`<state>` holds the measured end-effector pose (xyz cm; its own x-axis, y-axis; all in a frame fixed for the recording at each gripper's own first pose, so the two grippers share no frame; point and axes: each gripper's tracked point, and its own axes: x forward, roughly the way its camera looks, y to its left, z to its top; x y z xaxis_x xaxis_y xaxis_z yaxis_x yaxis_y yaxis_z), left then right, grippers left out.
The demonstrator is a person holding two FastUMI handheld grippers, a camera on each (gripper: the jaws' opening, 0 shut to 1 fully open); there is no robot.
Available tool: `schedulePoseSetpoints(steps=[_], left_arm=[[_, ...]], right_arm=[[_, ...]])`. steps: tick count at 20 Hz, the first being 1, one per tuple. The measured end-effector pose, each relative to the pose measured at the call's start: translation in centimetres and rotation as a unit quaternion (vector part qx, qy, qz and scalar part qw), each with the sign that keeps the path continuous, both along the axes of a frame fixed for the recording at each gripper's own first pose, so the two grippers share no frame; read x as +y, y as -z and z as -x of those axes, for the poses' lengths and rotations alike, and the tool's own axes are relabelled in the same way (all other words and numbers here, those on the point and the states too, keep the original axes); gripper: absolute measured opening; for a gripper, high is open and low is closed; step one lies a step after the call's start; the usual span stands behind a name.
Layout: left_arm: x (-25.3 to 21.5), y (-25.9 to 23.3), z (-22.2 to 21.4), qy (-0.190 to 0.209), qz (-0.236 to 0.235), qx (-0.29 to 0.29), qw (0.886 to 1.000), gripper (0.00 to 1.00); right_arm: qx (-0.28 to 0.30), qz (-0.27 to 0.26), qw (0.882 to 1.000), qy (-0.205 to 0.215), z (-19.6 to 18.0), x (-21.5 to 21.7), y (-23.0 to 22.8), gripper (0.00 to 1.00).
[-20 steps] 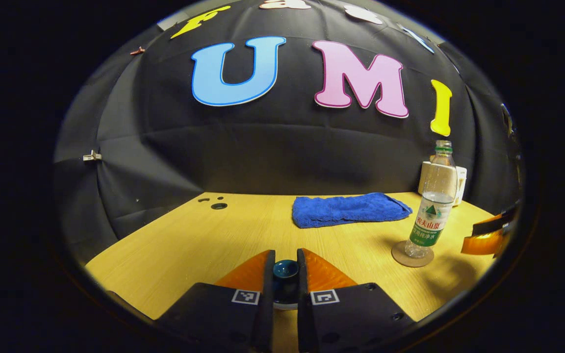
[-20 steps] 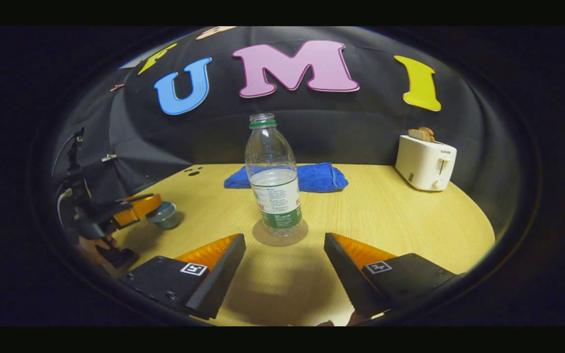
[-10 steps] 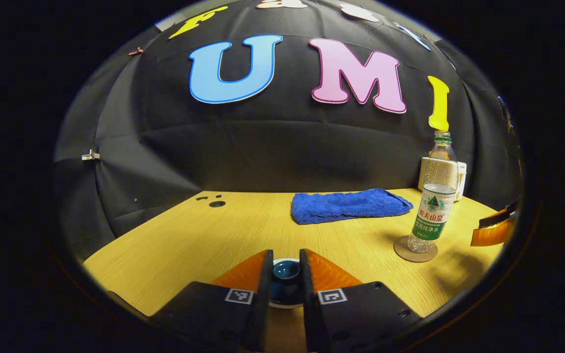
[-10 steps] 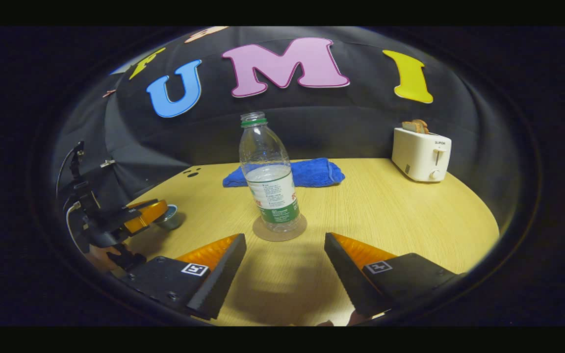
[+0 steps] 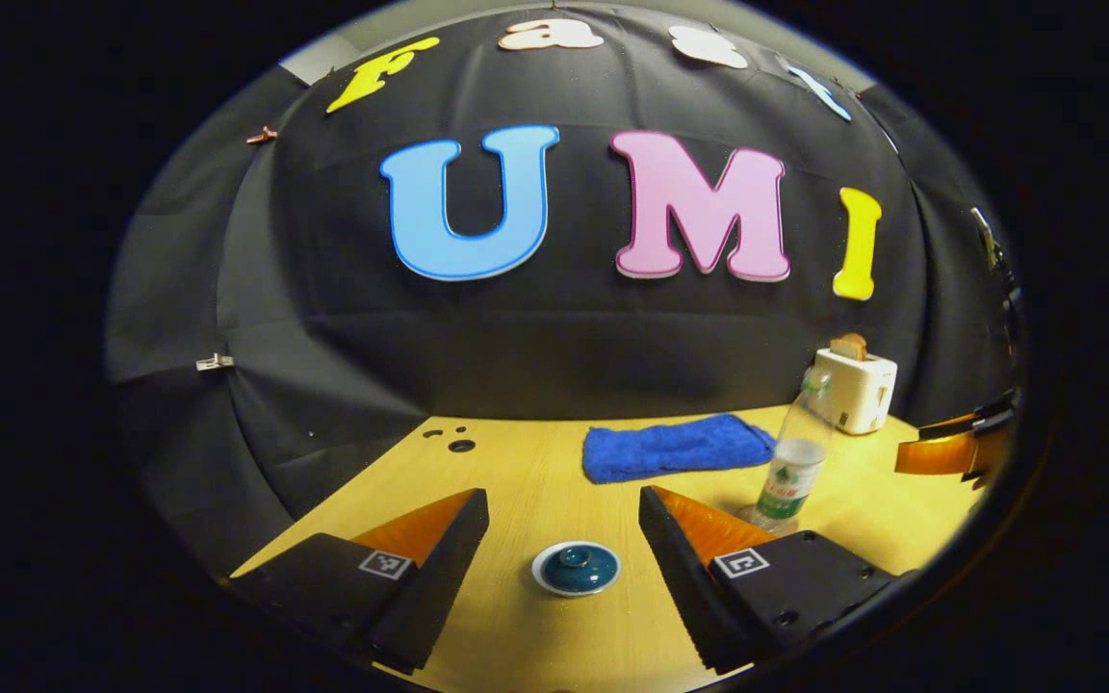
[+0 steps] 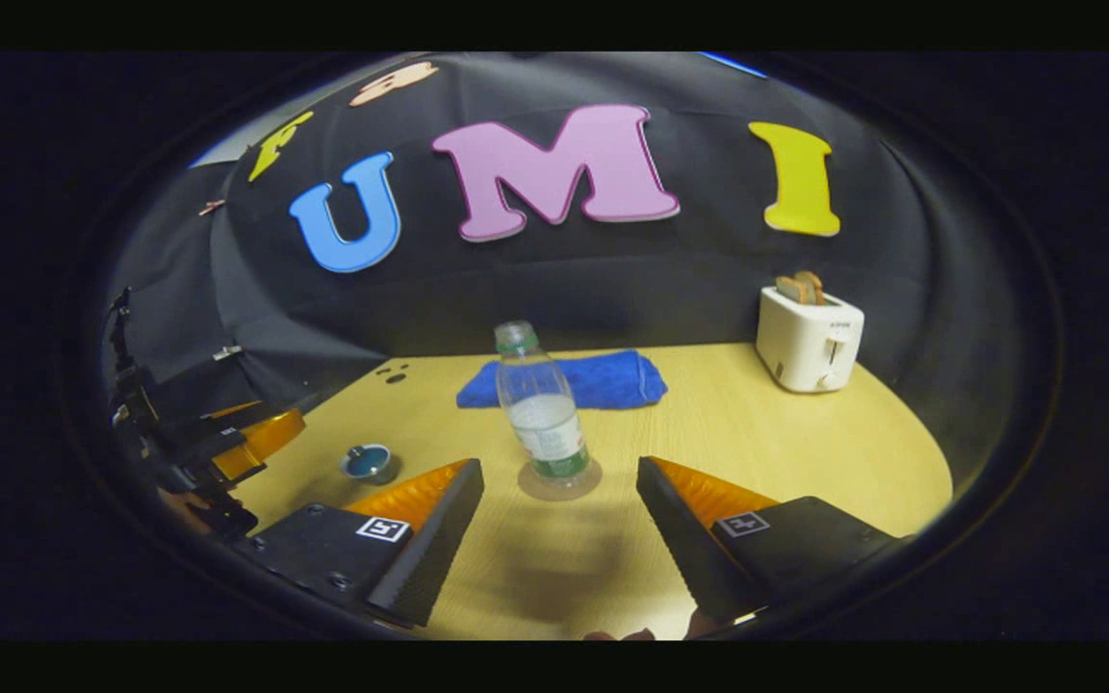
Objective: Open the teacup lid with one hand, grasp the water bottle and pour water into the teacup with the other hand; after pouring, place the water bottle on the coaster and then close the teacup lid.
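The left claw [image 5: 564, 539] hangs above the tabletop [image 5: 516, 481] with its fingers spread wide, and the teacup lid [image 5: 576, 568] sits on the teacup between and below them, touched by neither finger. In the right gripper view the same lidded teacup [image 6: 369, 463] stands near the tabletop's left edge, just beside the left claw [image 6: 246, 438].

The right claw [image 6: 559, 510] is also spread, pinching nothing, and faces the water bottle [image 6: 542, 414], which stands upright on the round coaster [image 6: 559, 481] a little ahead of its fingertips — nothing lies between them. The bottle is capless and partly full.

Behind the bottle, toward the far edge, lies a folded blue towel [image 6: 603, 377]; a white toaster [image 6: 808, 337] with bread in its slots stands at the far right corner. Small dark holes [image 5: 458, 445] mark the far left corner.
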<state>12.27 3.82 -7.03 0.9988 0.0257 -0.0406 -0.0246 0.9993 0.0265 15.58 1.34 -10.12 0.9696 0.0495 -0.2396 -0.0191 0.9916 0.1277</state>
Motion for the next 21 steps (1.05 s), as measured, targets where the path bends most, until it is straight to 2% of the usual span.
schedulePoseSetpoints(steps=[3,5,9,11,13,17,21], left_arm=[[-1.2,-5.0,3.1,-0.001,0.031,-0.020,0.999,1.00],[-1.8,-7.7,5.1,-0.002,0.050,-0.036,0.998,0.98],[-2.5,-10.4,7.9,0.000,0.059,-0.045,0.997,0.98],[-2.9,-11.5,9.2,0.005,0.046,-0.051,0.998,0.98],[-3.1,-12.2,10.4,0.009,0.042,-0.057,0.997,0.98],[-3.4,-12.2,11.7,0.025,0.053,-0.047,0.997,0.98],[-2.3,-13.0,11.9,0.032,0.050,-0.042,0.997,0.98]], right_arm=[[-0.034,-0.001,0.999,0.005,1.6,-0.6,-4.8,0.99],[-0.053,-0.020,0.998,0.004,2.8,-0.5,-7.6,0.99],[-0.052,-0.001,0.999,0.013,5.4,-1.1,-10.0,0.99],[-0.057,-0.004,0.998,-0.003,7.0,-0.2,-10.1,0.99],[-0.041,0.000,0.999,0.006,8.5,-0.6,-9.0,0.99],[-0.029,-0.027,0.999,0.029,10.6,0.0,-8.3,0.99],[-0.035,-0.022,0.998,0.040,11.1,0.6,-9.8,0.99]])
